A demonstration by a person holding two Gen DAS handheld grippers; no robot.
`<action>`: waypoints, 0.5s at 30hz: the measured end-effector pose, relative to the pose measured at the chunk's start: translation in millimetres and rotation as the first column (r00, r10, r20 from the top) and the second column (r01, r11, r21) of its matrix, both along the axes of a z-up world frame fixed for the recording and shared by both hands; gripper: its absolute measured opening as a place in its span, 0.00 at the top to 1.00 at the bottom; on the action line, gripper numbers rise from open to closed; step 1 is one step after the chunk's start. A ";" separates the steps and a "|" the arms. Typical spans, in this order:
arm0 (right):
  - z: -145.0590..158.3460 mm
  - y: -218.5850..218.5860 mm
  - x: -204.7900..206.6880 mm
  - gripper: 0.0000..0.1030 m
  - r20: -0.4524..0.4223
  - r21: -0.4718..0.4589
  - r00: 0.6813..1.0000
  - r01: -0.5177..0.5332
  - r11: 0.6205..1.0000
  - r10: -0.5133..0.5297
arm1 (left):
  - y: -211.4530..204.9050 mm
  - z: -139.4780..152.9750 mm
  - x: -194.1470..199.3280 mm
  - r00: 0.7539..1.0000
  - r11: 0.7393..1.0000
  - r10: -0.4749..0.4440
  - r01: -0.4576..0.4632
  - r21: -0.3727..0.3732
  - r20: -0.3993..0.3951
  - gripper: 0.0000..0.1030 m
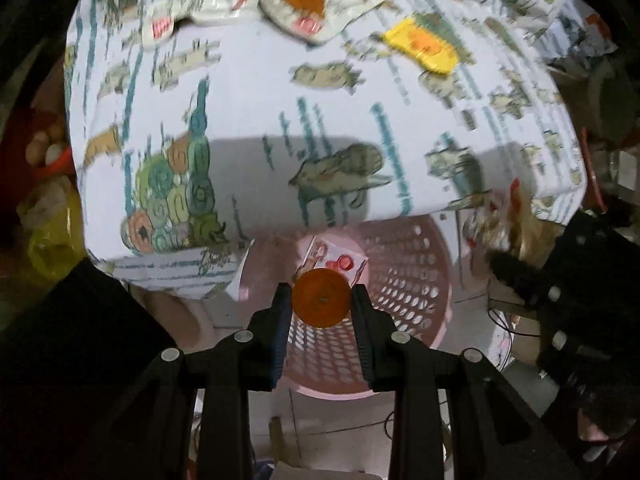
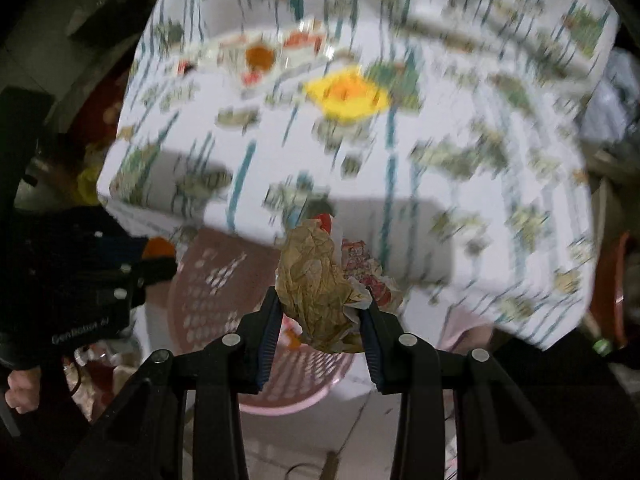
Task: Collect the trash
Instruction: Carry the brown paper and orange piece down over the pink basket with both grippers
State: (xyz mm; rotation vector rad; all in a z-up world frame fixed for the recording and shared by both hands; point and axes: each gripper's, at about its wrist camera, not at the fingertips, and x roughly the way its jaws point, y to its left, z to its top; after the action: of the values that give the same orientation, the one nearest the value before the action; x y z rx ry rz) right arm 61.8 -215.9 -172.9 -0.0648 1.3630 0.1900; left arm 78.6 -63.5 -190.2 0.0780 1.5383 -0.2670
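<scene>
My left gripper (image 1: 321, 300) is shut on a round orange lid (image 1: 321, 299) and holds it above the pink perforated basket (image 1: 404, 280) beside the table. A small printed wrapper (image 1: 332, 258) lies inside the basket. My right gripper (image 2: 322, 312) is shut on a crumpled brown and printed paper wad (image 2: 316, 280), over the same basket (image 2: 212, 292). On the patterned tablecloth (image 1: 256, 92) lie a yellow packet (image 1: 424, 46) and white wrappers with orange marks (image 1: 296, 4). The yellow packet (image 2: 346, 94) and wrappers (image 2: 264, 56) also show blurred in the right wrist view.
The right gripper and its paper wad show at the right of the left wrist view (image 1: 560, 280). The left gripper shows at the left of the right wrist view (image 2: 88, 272). A yellow bag (image 1: 52, 240) and dark clutter lie left of the table.
</scene>
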 end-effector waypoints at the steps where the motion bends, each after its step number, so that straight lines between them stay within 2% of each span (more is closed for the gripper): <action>1: -9.2 2.4 -1.0 0.62 -0.030 0.015 1.000 -0.008 1.000 0.008 | 1.7 -5.0 0.2 1.000 1.000 0.011 -0.011 -0.001 -0.019 0.72; 5: -41.1 16.0 -2.5 0.62 -0.113 0.012 0.990 -0.080 0.997 0.081 | 3.7 -14.1 3.3 0.999 1.000 0.019 -0.018 0.024 -0.036 0.72; 9: -74.1 19.9 -4.1 0.62 -0.178 -0.005 0.981 -0.081 0.997 0.079 | 6.0 -17.6 5.7 0.998 0.999 0.030 -0.028 0.024 -0.048 0.72; 14: -103.3 19.7 -3.6 0.62 -0.188 -0.051 0.980 -0.072 0.996 0.061 | 6.2 -21.1 5.9 0.999 0.999 0.018 -0.016 0.038 -0.051 0.72; 15: -105.9 21.3 -3.2 0.59 -0.182 -0.057 0.982 -0.068 0.996 0.057 | 6.6 -22.0 6.2 0.999 0.999 0.016 -0.014 0.039 -0.050 0.72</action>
State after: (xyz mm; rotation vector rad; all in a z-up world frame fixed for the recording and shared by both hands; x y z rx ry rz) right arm 58.5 -194.6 -278.8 -0.1465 1.5490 0.2095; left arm 84.8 -57.0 -212.3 0.0906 1.5933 -0.2286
